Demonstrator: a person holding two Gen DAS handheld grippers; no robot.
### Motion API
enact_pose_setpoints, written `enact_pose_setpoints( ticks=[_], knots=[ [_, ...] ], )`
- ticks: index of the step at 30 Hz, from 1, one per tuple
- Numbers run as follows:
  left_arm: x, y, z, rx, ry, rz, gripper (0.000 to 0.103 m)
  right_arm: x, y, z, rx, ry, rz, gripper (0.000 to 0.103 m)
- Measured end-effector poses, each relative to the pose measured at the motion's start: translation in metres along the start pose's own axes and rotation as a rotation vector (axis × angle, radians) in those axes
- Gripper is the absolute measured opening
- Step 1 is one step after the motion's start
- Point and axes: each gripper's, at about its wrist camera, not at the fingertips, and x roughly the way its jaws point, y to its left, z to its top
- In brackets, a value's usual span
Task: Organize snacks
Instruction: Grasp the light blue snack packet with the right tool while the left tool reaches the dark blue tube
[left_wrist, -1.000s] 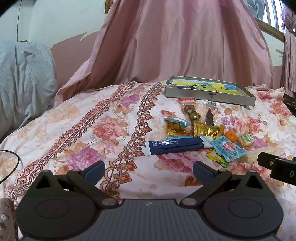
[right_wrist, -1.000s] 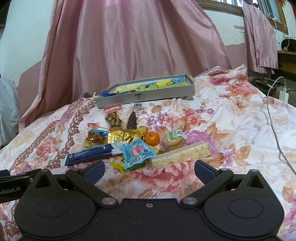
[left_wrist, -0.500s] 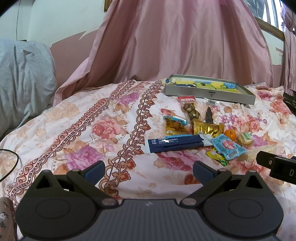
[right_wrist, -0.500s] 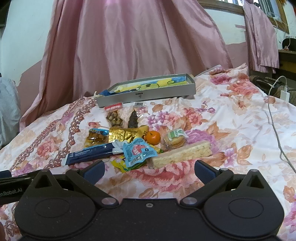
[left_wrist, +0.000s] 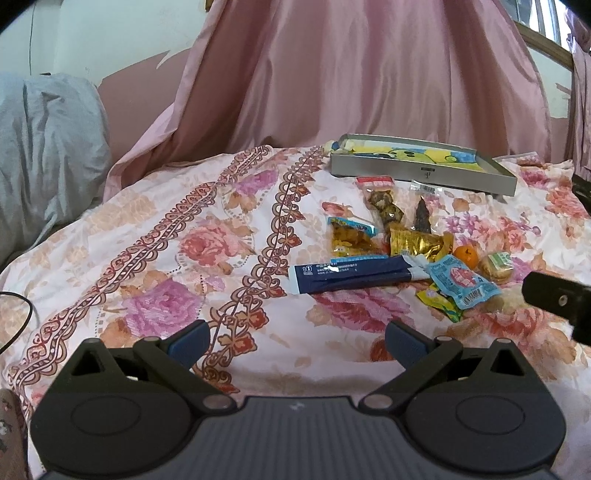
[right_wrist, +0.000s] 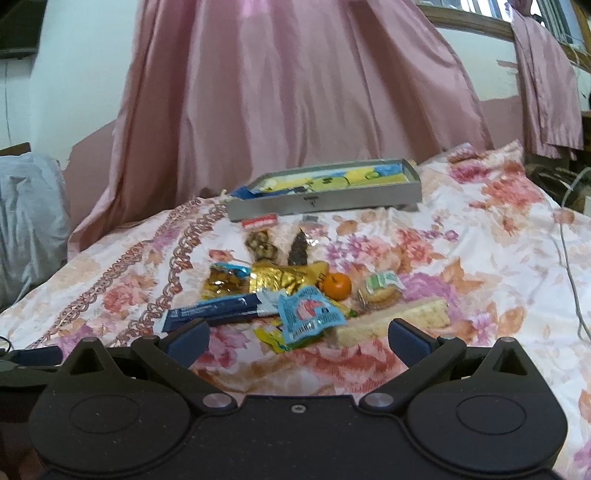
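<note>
Left wrist view, left to right: grey bedding in the upper left, pink curtain across the top centre, floral bedsheet filling the middle. Left gripper at bottom centre, jaws wide apart, nothing between them, above bare sheet.

The snack pile sits right of centre:
- dark blue long packet lying roughly horizontal, nearest the left gripper
- yellow snack pouch with blue top just behind it
- clear pack of brown lumps and a dark cone-shaped snack further back
- gold foil wrapper in the middle of the pile
- light blue sachet overlapping a yellow-green packet
- small orange, then a wrapped round biscuit at the right

Grey tray with a yellow-blue cartoon liner is in the upper right, behind the pile; its front wall is just beside the red-topped clear pack. Black part of the other gripper pokes in at the right edge.

Right wrist view: right gripper at bottom centre, jaws spread wide, empty. Pile is directly ahead, centre frame. Pale long rice bar lies at the right end of the pile, close to the right fingertip. White cable runs down the right edge of the sheet.
</note>
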Motion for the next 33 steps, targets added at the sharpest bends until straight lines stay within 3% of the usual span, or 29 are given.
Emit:
enact_pose_setpoints(
  ticks=[6, 12, 20, 27, 33],
  knots=[
    [0.013, -0.006, 0.010, 0.001, 0.009, -0.005, 0.102, 0.008, -0.006, 0.013, -0.037, -0.017, 0.013, 0.102],
    [0.028, -0.016, 0.018, 0.015, 0.015, 0.000, 0.102, 0.032, -0.023, 0.021, -0.054, 0.046, 0.064, 0.102],
    [0.051, -0.034, 0.032, 0.037, 0.019, -0.019, 0.102, 0.053, -0.038, 0.024, -0.125, 0.065, 0.118, 0.102],
    [0.078, -0.055, 0.045, 0.103, 0.036, -0.056, 0.102, 0.077, -0.061, 0.024, -0.188, 0.083, 0.027, 0.102],
    [0.102, -0.059, 0.051, 0.204, 0.040, -0.060, 0.102, 0.099, -0.066, 0.022, -0.195, 0.091, 0.022, 0.102]
  ],
)
